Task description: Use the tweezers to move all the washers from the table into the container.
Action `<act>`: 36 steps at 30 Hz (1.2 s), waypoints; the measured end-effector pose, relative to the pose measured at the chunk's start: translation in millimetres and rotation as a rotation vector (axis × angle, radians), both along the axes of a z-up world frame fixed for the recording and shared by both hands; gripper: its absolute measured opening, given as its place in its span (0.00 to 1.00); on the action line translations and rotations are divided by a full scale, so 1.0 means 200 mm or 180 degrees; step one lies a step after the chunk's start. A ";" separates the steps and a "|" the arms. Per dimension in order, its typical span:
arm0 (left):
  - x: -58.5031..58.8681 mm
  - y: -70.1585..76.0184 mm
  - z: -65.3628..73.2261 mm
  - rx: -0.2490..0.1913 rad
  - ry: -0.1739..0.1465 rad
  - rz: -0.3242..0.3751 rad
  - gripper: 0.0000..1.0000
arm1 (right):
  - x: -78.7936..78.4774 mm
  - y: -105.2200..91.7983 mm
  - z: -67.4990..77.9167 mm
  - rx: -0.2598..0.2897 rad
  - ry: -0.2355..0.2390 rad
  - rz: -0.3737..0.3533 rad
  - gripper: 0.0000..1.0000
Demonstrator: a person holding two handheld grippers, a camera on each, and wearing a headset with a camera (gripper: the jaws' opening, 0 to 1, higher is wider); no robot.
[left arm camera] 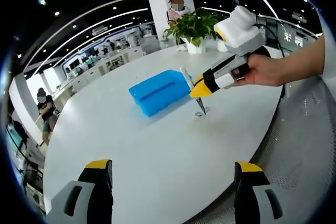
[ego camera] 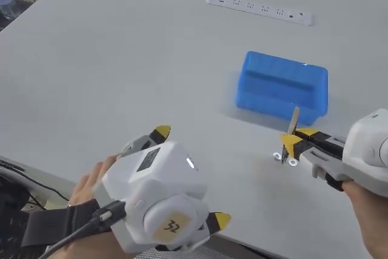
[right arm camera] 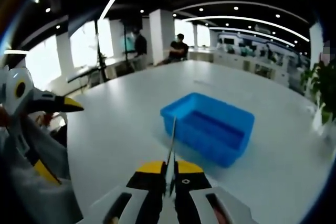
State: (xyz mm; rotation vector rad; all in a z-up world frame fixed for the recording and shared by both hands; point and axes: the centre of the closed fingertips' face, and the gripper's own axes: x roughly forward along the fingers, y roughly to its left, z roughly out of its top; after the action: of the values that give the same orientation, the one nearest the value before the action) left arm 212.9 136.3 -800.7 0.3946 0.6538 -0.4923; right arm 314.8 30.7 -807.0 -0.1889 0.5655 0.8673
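Now your right gripper (ego camera: 298,137) clamps the tweezers (ego camera: 293,121) at the washers (ego camera: 293,162); left gripper (left arm camera: 172,169) gapes idle; next, pinch one, lift toward the container (ego camera: 282,86).

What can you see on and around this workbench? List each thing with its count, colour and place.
table: one, white, under everything
container: one, blue, on the table beyond the tweezers
power strip: one, white, far side of table
washer: at least one, silver, at the tweezers' tip
plant: one, green, background
tweezers: one, metal, in right gripper
left gripper: white, yellow tips, open
right gripper: same colours, shut on tweezers
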 end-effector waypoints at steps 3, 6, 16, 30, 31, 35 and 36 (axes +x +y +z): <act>0.00 0.00 0.00 0.0014 0.0005 -0.0009 0.99 | -0.01 -0.02 0.01 0.0012 0.0015 -0.0030 0.03; 0.00 0.00 -0.01 0.0022 0.0012 -0.0013 0.99 | -0.02 -0.04 0.01 0.0023 0.0021 -0.0066 0.03; 0.00 0.00 -0.01 0.0036 0.0008 -0.0014 0.99 | -0.10 -0.09 0.00 -0.0086 0.0054 -0.0021 0.03; 0.00 0.00 -0.01 0.0045 0.0013 -0.0026 0.99 | -0.11 -0.13 -0.03 -0.0264 0.0123 -0.0026 0.03; 0.00 0.00 -0.01 0.0049 0.0011 -0.0029 0.99 | -0.10 -0.13 -0.03 -0.0274 0.0100 -0.0016 0.03; 0.00 0.00 -0.01 0.0045 0.0019 -0.0019 0.99 | -0.07 -0.09 -0.01 -0.0244 0.0066 0.0018 0.03; 0.00 0.00 -0.01 0.0047 0.0021 -0.0019 0.99 | -0.07 -0.09 -0.01 -0.0243 0.0072 0.0021 0.03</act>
State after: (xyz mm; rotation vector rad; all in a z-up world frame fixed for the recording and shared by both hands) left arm 212.7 136.5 -803.4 0.4092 0.6631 -0.4948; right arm 301.3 13.7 -808.6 -0.2508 0.6198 0.8557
